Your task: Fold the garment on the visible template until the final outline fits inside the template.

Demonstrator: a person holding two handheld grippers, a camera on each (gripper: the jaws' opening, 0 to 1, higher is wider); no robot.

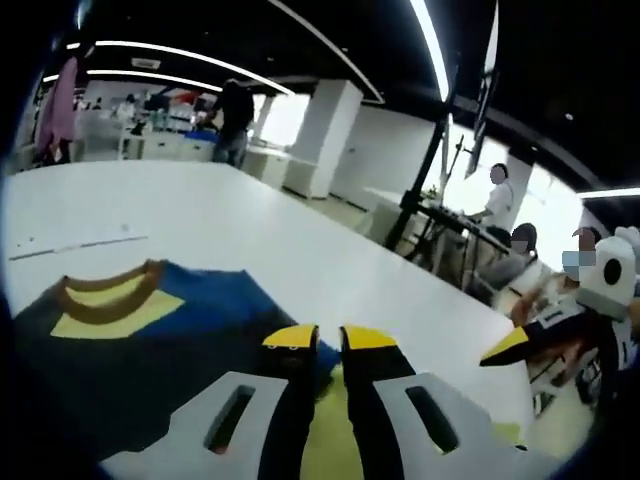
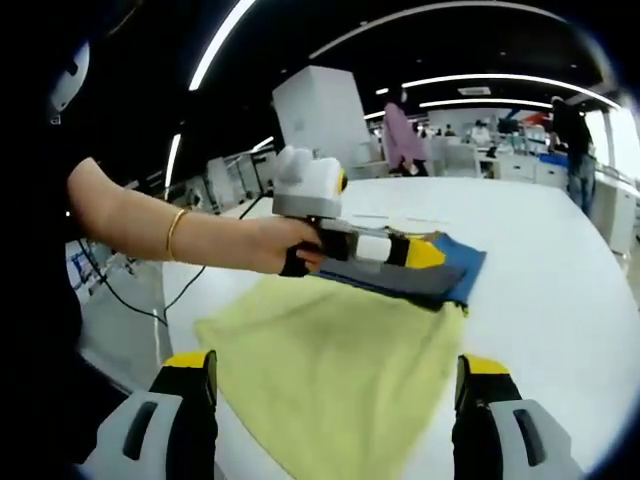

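Note:
The garment [image 2: 340, 350] lies on the white table [image 2: 540, 260], its near part yellow-green and a dark blue layer [image 2: 440, 275] folded over at the far end. In the left gripper view the blue part [image 1: 150, 350] shows a brown and yellow collar [image 1: 110, 290]. My left gripper [image 1: 330, 338] has its jaws close together on the fabric's edge; in the right gripper view a hand holds the left gripper [image 2: 425, 253] over the blue fold. My right gripper [image 2: 337, 368] stands open, jaws wide apart above the yellow-green cloth, and the right gripper [image 1: 508, 345] enters the left gripper view from the right.
A thin line mark [image 1: 80, 245] runs across the table beyond the collar. The person's bare forearm [image 2: 170, 235] with a bracelet crosses from the left. People stand and sit at desks [image 1: 460, 215] past the table's edge. Bare table [image 1: 250, 220] stretches beyond the garment.

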